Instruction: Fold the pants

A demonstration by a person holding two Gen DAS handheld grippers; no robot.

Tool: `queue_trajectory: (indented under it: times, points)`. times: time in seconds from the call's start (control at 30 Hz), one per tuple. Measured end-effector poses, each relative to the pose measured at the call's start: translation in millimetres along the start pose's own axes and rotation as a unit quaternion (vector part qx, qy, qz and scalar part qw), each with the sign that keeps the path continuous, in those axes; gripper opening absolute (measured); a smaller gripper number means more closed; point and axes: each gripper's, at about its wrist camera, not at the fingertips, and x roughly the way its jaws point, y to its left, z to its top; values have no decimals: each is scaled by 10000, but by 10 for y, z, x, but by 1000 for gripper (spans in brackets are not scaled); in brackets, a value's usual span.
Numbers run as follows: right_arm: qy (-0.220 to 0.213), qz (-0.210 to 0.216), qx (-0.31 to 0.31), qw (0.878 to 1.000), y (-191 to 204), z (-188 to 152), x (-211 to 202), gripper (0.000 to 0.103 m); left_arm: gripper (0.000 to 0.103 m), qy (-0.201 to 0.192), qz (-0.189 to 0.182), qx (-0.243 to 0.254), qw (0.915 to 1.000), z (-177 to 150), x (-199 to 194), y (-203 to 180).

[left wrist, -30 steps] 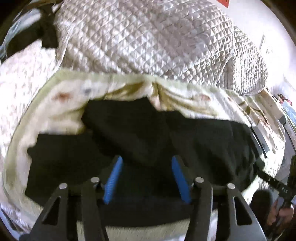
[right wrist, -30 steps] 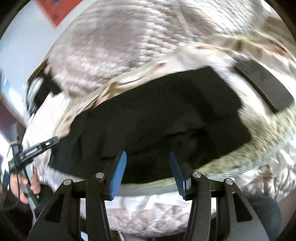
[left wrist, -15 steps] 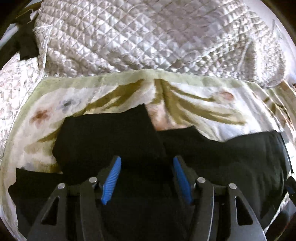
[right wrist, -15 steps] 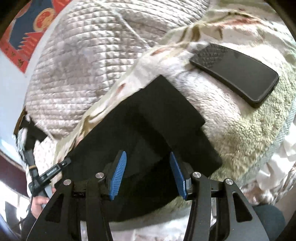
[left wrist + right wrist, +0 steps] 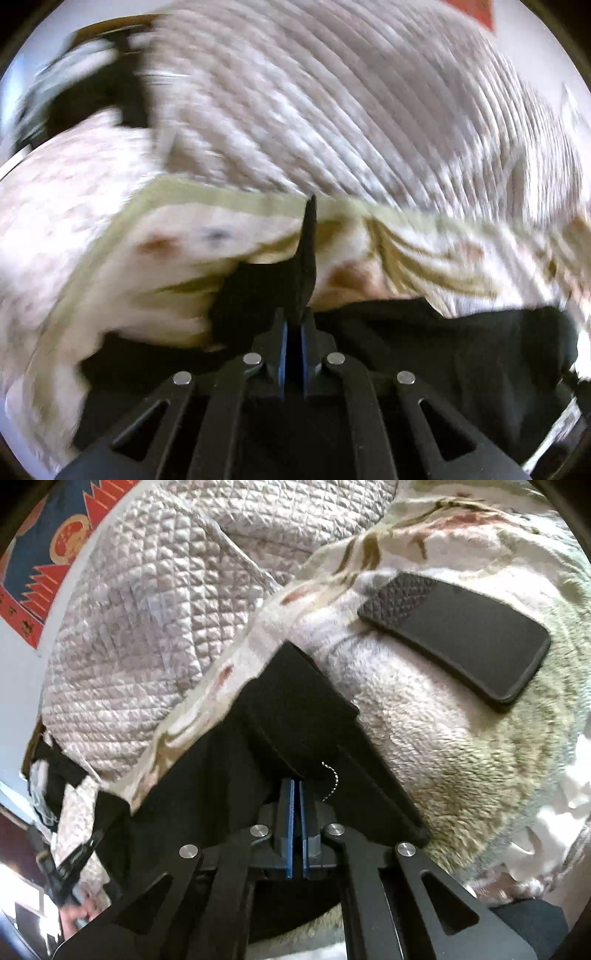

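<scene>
Spread over the floral fleece blanket (image 5: 436, 738) near its front edge, the black pants (image 5: 236, 760) are pinched by both the left gripper (image 5: 294, 332) and right gripper (image 5: 296, 794), so I'd lift both evenly, keeping the fold clear of the phone (image 5: 454, 635).

Quilt (image 5: 332, 110) and blanket (image 5: 110, 258) motion-blurred in left wrist view; pants (image 5: 207, 775) partly behind fingers (image 5: 288, 812)

One pair of black pants (image 5: 229, 775), one phone (image 5: 458, 642), two blankets (image 5: 424, 738).
</scene>
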Motion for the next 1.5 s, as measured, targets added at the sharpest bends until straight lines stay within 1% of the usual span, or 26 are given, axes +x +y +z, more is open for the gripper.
queue_trajectory:
  times: [0.07, 0.13, 0.17, 0.23, 0.27, 0.33, 0.4, 0.43, 0.5, 0.53, 0.57, 0.73, 0.83, 0.9, 0.93, 1.0, 1.03, 1.07, 1.1, 1.13, 1.2, 1.23, 1.27, 1.3, 1.37, 1.5]
  points:
    - [-108, 82, -44, 9999, 17, -28, -149, 0, 7, -94, 64, -396, 9991, -114, -254, 282]
    - [-102, 108, -55, 9999, 11, -57, -206, 0, 8, 8, 66, -595, 9982, -316, -359, 486]
    - [-59, 109, -50, 9999, -6, -72, -202, 0, 12, 113, 70, -663, 9977, -407, -342, 553]
    - [71, 35, 29, 10000, -67, -100, -146, 0, 15, 383, 79, -914, 9950, -586, -248, 704]
    - [159, 54, 136, 9998, -101, -113, -113, 0, 15, 570, 6, -1129, 9920, -653, -186, 780]
    - [281, 57, 318, 9991, -143, -137, -63, 3, 18, 696, -108, -1411, 9875, -738, -130, 851]
    - [347, 23, 371, 9987, -138, -166, -54, 19, 31, 574, -117, -1422, 9881, -722, -141, 857]
    - [307, 115, 344, 9989, -120, -176, -71, 23, 34, 491, -136, -1373, 9892, -699, -144, 849]
    - [260, 134, 246, 9993, -73, -185, -90, 37, 45, 346, -150, -1325, 9905, -651, -131, 868]
    - [235, 145, 209, 9994, -53, -187, -93, 39, 45, 349, -169, -1362, 9899, -628, -98, 896]
    - [215, 146, 204, 9995, -39, -187, -93, 41, 45, 373, -167, -1408, 9892, -609, -74, 926]
    - [117, 20, 230, 9997, -4, -177, -59, 41, 45, 279, -146, -1618, 9863, -576, -2, 1036]
    - [42, -34, 319, 9995, -13, -169, -61, 41, 45, 90, 71, -1830, 9830, -623, -92, 1103]
    - [39, -43, 320, 9995, -18, -177, -53, 41, 45, 33, 203, -1879, 9820, -655, -107, 1140]
    - [31, -58, 292, 9996, -13, -178, -47, 41, 44, 82, 237, -1871, 9820, -664, -68, 1157]
    - [26, -98, 232, 9997, 4, -179, -23, 41, 34, 217, 244, -1885, 9815, -669, 38, 1184]
    - [25, -117, 210, 9997, 20, -175, -9, 41, 33, 209, 252, -1855, 9821, -656, 67, 1180]
    - [31, -132, 184, 9997, 34, -167, 7, 41, 30, 189, 242, -1799, 9832, -634, 81, 1168]
    - [29, -159, 174, 9997, 40, -162, 17, 41, 23, 192, 224, -1750, 9841, -605, 104, 1156]
    - [13, -184, 175, 9997, 39, -156, 27, 41, 20, 204, 206, -1721, 9847, -580, 121, 1146]
    - [0, -228, 178, 9996, 40, -144, 54, 41, 10, 220, 281, -1570, 9870, -523, 142, 1103]
    - [-12, -259, 175, 9995, 45, -134, 60, 41, 8, 205, 321, -1492, 9881, -507, 129, 1080]
    - [-24, -292, 166, 9994, 56, -126, 62, 38, 5, 185, 353, -1423, 9890, -488, 105, 1055]
    - [-52, -374, 177, 9991, 62, -117, 56, 26, 5, 162, 381, -1376, 9896, -472, 75, 1034]
    - [-60, -418, 218, 9989, 50, -110, 47, 12, 5, 46, 512, -1271, 9906, -448, -29, 1006]
    - [-157, -310, 271, 9990, 42, -104, -93, 9, 4, -164, 767, -1292, 9885, -447, -286, 1068]
